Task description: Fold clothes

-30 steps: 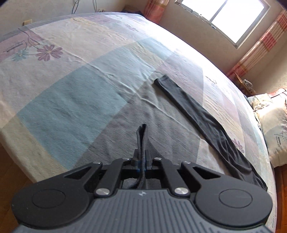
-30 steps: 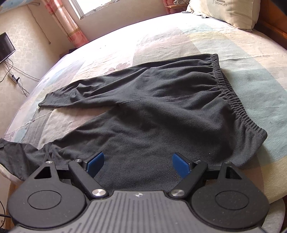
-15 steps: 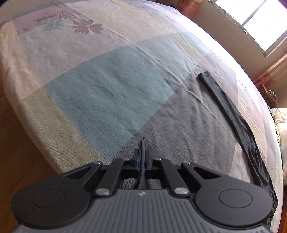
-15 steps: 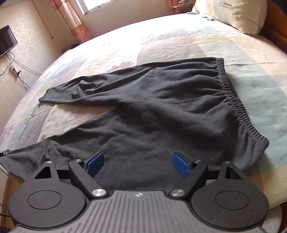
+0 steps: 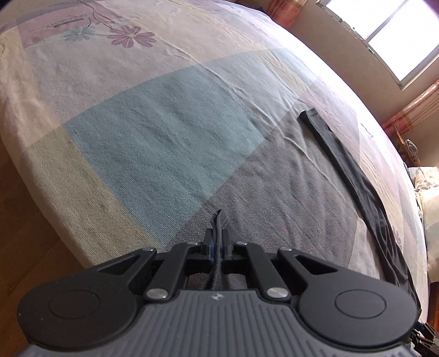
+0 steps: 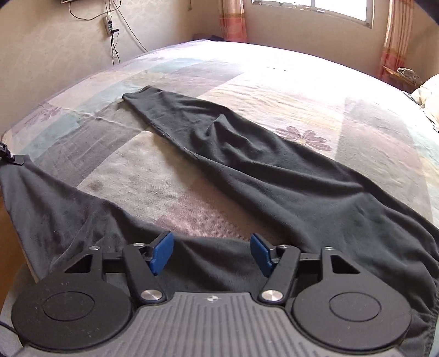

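Observation:
Dark grey sweatpants (image 6: 274,178) lie spread on the bed. The far leg ends in a cuff (image 6: 137,97) at the upper left. The near leg (image 6: 55,203) stretches left to the bed's edge. My left gripper (image 5: 217,247) is shut on the near leg's cuff (image 5: 219,219), near the bed's corner; it also shows at the left edge of the right wrist view (image 6: 11,160). The far leg (image 5: 356,175) runs along the right of the left wrist view. My right gripper (image 6: 210,252) is open and empty, just above the pants near the crotch.
The patchwork bedsheet (image 5: 164,131) covers the bed. Wooden floor (image 5: 24,219) lies beyond the left edge. A window (image 6: 323,8) with striped curtains is on the far wall. A pillow (image 6: 428,88) sits at the right. Cables (image 6: 112,35) hang on the wall.
My left gripper has pulled the near cuff outward toward the bed's edge, straightening that leg. My right gripper has swung left, from over the waistband to over the legs.

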Motion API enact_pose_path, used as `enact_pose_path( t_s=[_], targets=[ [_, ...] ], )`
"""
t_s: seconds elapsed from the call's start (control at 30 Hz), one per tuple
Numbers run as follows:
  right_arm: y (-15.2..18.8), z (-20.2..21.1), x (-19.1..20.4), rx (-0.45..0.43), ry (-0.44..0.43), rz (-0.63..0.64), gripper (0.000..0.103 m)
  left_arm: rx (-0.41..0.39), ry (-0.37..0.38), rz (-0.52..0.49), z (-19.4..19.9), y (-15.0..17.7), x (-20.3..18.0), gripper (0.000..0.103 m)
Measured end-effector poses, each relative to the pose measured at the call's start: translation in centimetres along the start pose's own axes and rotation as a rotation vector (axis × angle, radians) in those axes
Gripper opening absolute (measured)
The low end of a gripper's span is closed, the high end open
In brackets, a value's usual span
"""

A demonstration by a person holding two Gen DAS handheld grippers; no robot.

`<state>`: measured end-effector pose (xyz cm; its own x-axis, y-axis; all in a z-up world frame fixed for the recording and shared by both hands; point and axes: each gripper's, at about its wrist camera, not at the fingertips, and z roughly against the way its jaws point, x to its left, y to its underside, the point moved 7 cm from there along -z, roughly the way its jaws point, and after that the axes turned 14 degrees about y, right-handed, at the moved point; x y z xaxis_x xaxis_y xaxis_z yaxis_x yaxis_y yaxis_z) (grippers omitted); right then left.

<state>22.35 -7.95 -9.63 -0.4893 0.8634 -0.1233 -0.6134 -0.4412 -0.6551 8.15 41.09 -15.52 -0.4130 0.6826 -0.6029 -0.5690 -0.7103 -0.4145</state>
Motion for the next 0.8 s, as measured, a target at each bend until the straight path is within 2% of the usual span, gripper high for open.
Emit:
enact_pose_path(
  t_s=[0.07, 0.17, 0.33, 0.43, 0.53, 0.63, 0.7, 0.77, 0.8],
  targets=[
    [-0.3, -1.2, 1.2, 0.009, -0.045, 0.052, 0.058, 0.007, -0.003, 0.005, -0.2, 0.2, 0.3, 0.003],
    [0.2, -2.2, 2.6, 0.005, -0.025, 0.183, 0.056, 0.017, -0.005, 0.016, -0.5, 0.5, 0.9, 0.003],
    [1.4, -4.1, 3.1, 0.023, -0.027, 0.310, 0.056, 0.032, -0.018, 0.024, -1.0, 1.1, 1.6, 0.003],
    [-0.1, -3.3, 3.1, 0.009, -0.057, 0.341, 0.056, 0.036, -0.021, 0.021, -1.0, 1.3, 1.6, 0.003],
    [-1.8, -3.2, 2.7, -0.006, -0.130, 0.284, 0.056, 0.039, -0.026, 0.019, -1.0, 1.3, 1.7, 0.003],
    [-0.3, -4.5, 3.6, 0.048, -0.154, 0.381, 0.053, 0.042, -0.024, 0.023, -1.2, 1.3, 1.7, 0.003],
    [0.7, -4.7, 4.1, 0.032, -0.154, 0.433, 0.051, 0.042, -0.023, 0.026, -1.3, 1.4, 1.8, 0.004],
    [0.7, -4.4, 4.3, 0.034, -0.164, 0.424, 0.032, 0.039, -0.023, 0.023, -1.3, 1.4, 1.8, 0.004],
    [0.8, -4.3, 4.5, 0.027, -0.154, 0.435, 0.002, 0.035, -0.025, 0.019, -1.3, 1.4, 1.8, 0.003]
  ],
)
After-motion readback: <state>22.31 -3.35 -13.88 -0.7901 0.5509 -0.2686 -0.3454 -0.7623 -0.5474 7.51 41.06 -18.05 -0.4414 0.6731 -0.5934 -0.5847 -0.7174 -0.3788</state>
